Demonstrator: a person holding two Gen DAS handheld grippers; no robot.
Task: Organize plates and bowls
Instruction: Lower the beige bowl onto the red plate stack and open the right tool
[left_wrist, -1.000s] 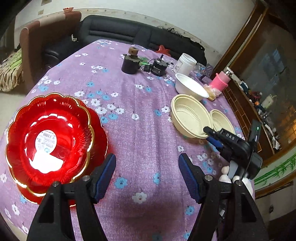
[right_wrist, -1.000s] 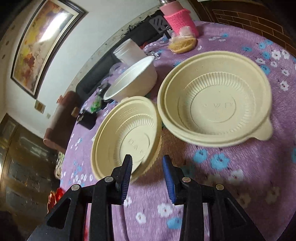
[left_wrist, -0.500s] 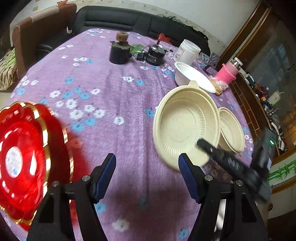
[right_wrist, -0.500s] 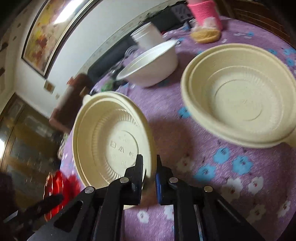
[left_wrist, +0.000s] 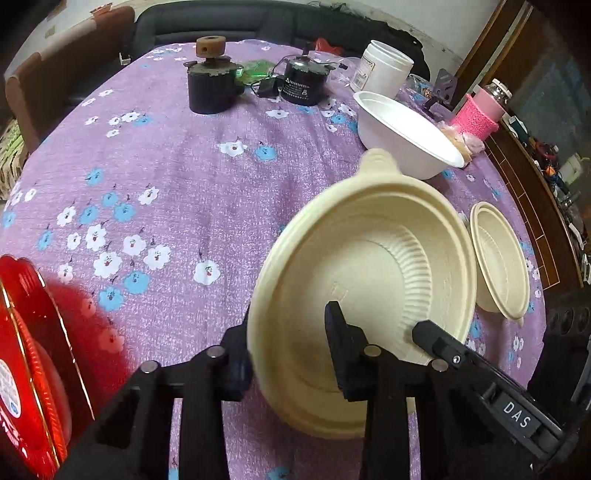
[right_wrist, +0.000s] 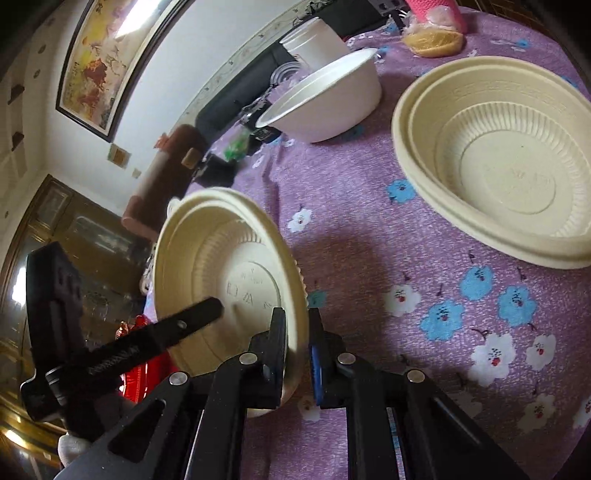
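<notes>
A cream ribbed bowl (left_wrist: 369, 266) is lifted off the purple flowered table and tilted. My right gripper (right_wrist: 297, 354) is shut on its rim; the bowl also shows in the right wrist view (right_wrist: 229, 273). My left gripper (left_wrist: 288, 350) stands open astride the bowl's near rim, one finger outside and one inside it, not clamped. A second cream bowl (right_wrist: 506, 173) rests on the table to the right; it also shows in the left wrist view (left_wrist: 502, 266). A white bowl (left_wrist: 402, 133) stands behind. Red plates (left_wrist: 26, 369) lie at the left edge.
Two dark round motors (left_wrist: 212, 85) with wires, a white jar (left_wrist: 384, 66) and a pink knitted cup (left_wrist: 480, 114) stand at the far side of the table (left_wrist: 177, 177). A black sofa and a chair are behind it.
My right gripper closed on the cream bowl's rim and lifted it, tilted, toward the left. My left gripper swung right, away from the red plates, until its fingers straddle the bowl's rim.
</notes>
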